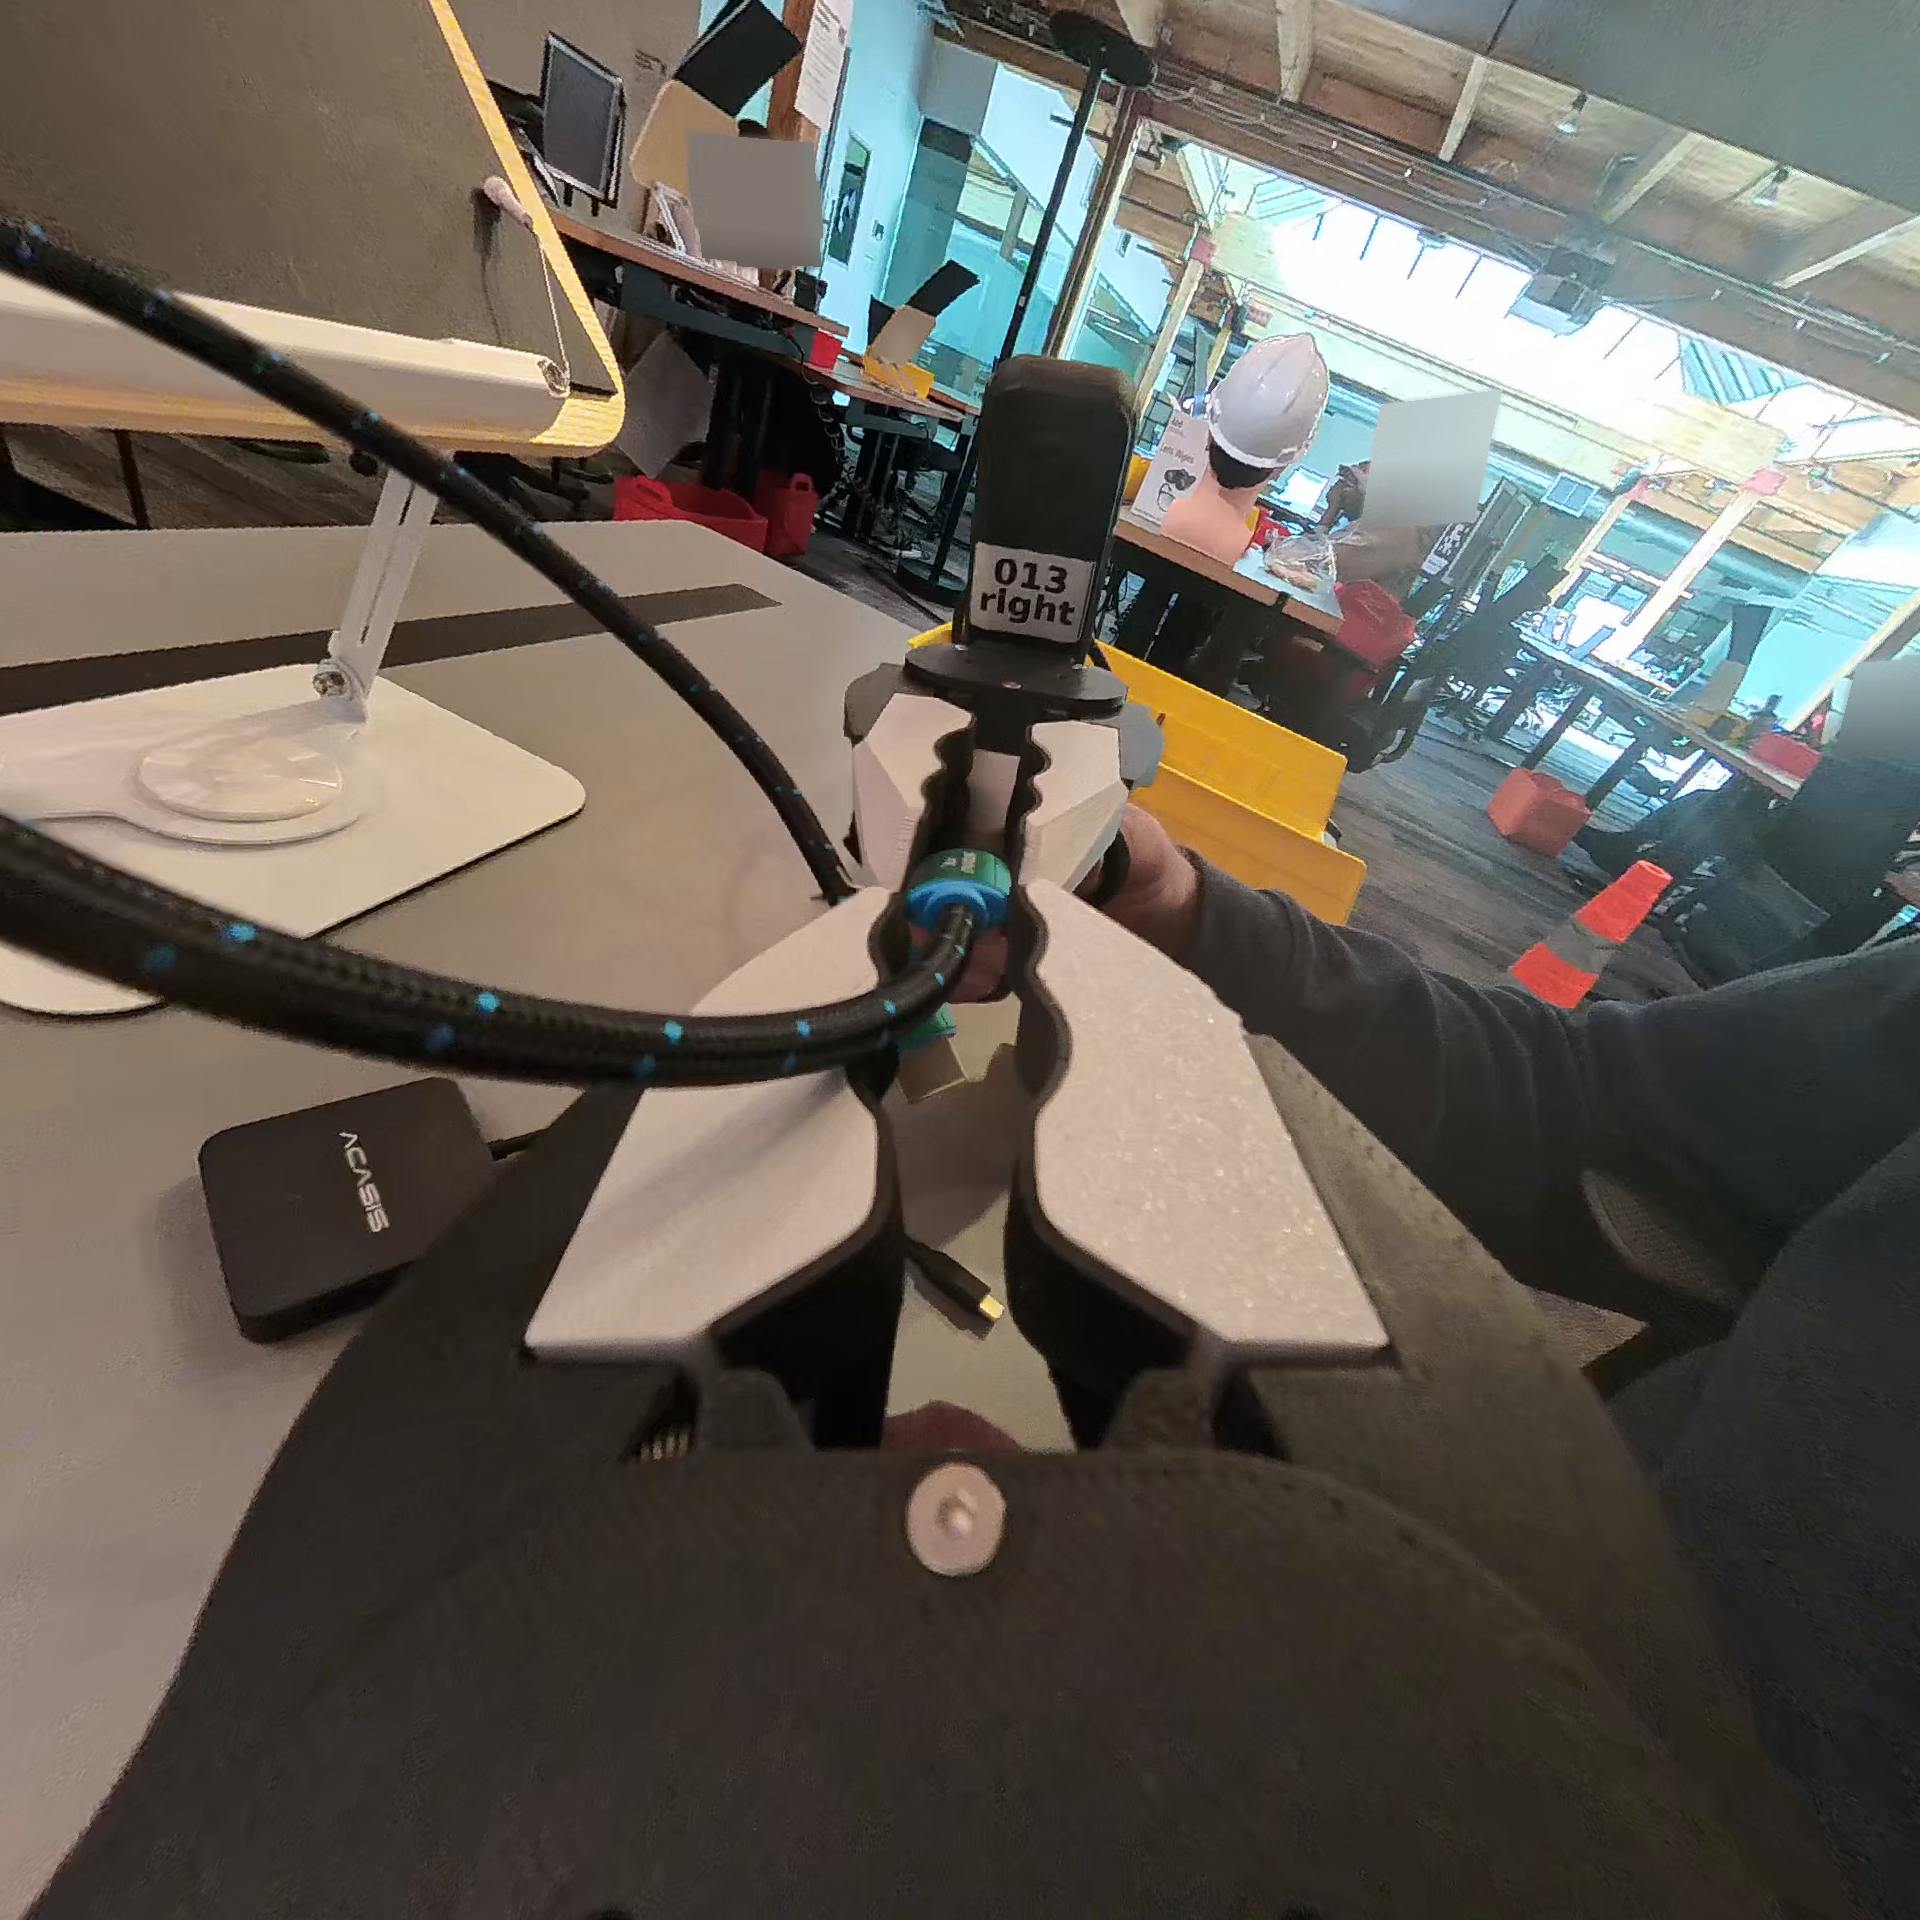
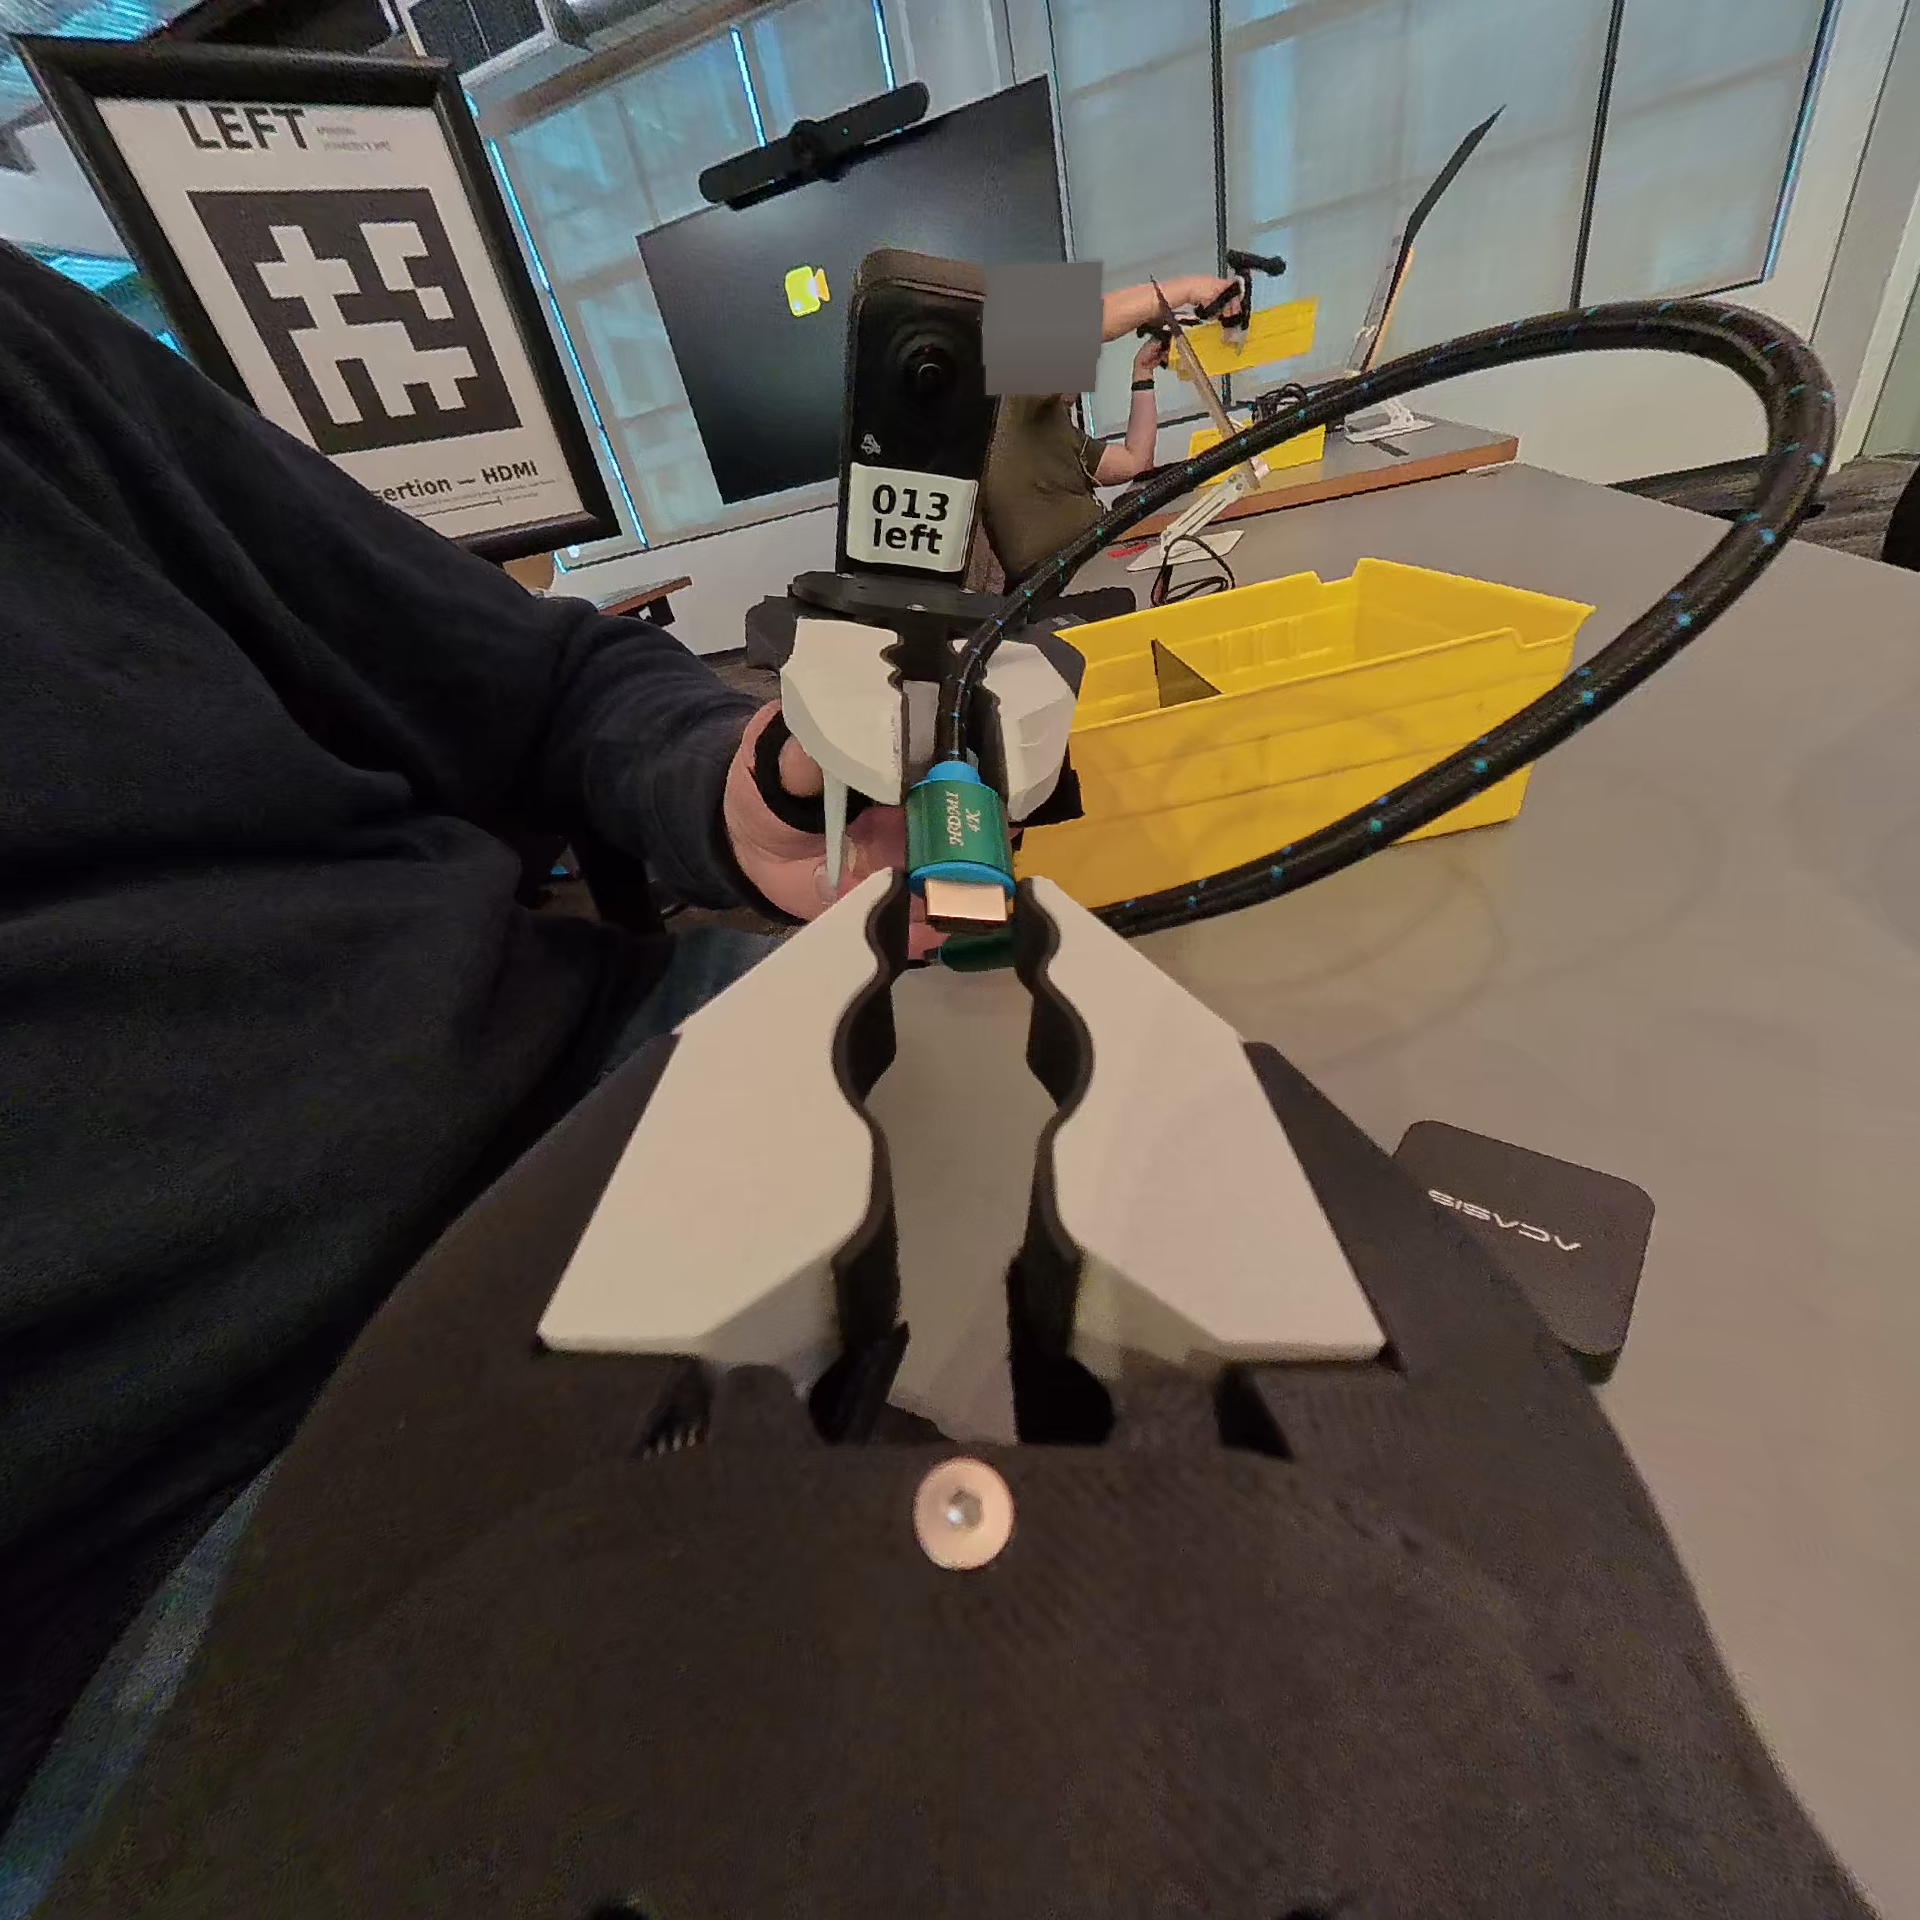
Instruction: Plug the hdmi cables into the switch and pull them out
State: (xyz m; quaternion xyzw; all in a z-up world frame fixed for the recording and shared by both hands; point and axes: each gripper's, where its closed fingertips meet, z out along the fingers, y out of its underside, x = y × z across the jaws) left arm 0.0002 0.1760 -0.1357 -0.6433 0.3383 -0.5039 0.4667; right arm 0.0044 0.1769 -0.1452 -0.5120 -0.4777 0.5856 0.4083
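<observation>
Green plug [image 2: 958, 836] hangs gold tip down, long axis near upright, below the left gripper [image 2: 951, 748], whose fingers pinch the braided cable [image 2: 1662, 343] just behind it. The switch [image 2: 1527, 1236] lies on the table at lower right, nothing plugged in that shows. The right gripper [image 2: 961, 899] brackets a second plug [image 2: 977, 951], but I cannot tell if it grips. Only the left wrist view shows that plug's gold tip.

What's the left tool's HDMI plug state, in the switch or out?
Out: the green plug hangs bare-tipped at the left tool, apart from the switch.
</observation>
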